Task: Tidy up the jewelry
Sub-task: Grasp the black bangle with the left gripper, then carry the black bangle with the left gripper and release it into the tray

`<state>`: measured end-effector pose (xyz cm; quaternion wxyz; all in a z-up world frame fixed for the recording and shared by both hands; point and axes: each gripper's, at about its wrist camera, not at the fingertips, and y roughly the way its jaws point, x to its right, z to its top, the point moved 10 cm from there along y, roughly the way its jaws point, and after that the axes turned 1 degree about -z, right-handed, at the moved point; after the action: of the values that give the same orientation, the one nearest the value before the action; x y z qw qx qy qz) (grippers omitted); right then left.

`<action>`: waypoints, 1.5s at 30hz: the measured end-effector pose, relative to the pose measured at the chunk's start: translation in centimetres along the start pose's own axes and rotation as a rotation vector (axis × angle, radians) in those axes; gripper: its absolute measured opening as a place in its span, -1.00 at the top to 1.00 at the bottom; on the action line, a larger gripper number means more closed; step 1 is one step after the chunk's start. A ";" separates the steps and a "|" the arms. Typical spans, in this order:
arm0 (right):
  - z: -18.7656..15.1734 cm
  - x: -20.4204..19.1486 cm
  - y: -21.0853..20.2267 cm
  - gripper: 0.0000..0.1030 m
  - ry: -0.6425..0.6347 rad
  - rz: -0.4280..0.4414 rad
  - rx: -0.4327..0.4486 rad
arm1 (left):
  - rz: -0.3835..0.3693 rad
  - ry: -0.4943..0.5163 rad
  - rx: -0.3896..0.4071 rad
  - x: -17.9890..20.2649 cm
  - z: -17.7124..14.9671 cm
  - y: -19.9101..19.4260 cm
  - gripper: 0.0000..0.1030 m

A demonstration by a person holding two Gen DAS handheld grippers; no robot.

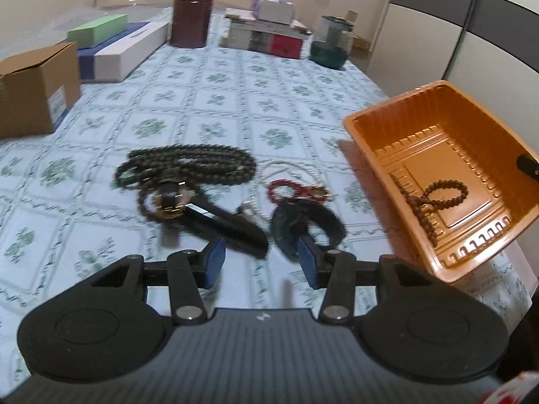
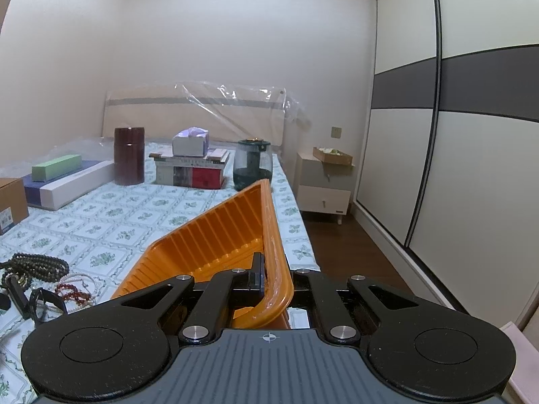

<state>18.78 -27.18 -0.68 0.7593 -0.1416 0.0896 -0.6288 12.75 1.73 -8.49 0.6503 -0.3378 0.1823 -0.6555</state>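
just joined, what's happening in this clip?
A person is sorting jewelry on a bed. The right gripper is shut on the rim of the orange tray, holding it tilted; one brown bead bracelet already lies inside. The left gripper, open and empty, hovers near the pile: dark bead necklace, red bracelet, watch.

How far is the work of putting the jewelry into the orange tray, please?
Done: one brown bead bracelet lies in the orange tray. In hand: the right gripper clamps the tray's rim; the left gripper, open and empty, hovers over the pile. Left on the bed: dark bead necklace, watch, red bracelet, black band.
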 end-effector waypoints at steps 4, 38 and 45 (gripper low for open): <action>-0.1 0.0 0.2 0.88 0.000 -0.002 -0.004 | -0.014 0.040 -0.001 2.1 0.4 1.5 0.16; -0.3 0.0 0.2 0.88 -0.006 -0.003 -0.002 | -0.150 0.075 0.056 8.4 5.1 1.2 0.84; -0.3 0.0 0.2 0.88 -0.006 -0.002 -0.002 | -0.281 0.109 0.014 13.8 4.2 2.7 0.84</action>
<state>18.88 -27.17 -1.02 0.7588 -0.1442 0.0880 -0.6290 18.58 -11.15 -4.56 0.5437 -0.3192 0.1637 -0.7588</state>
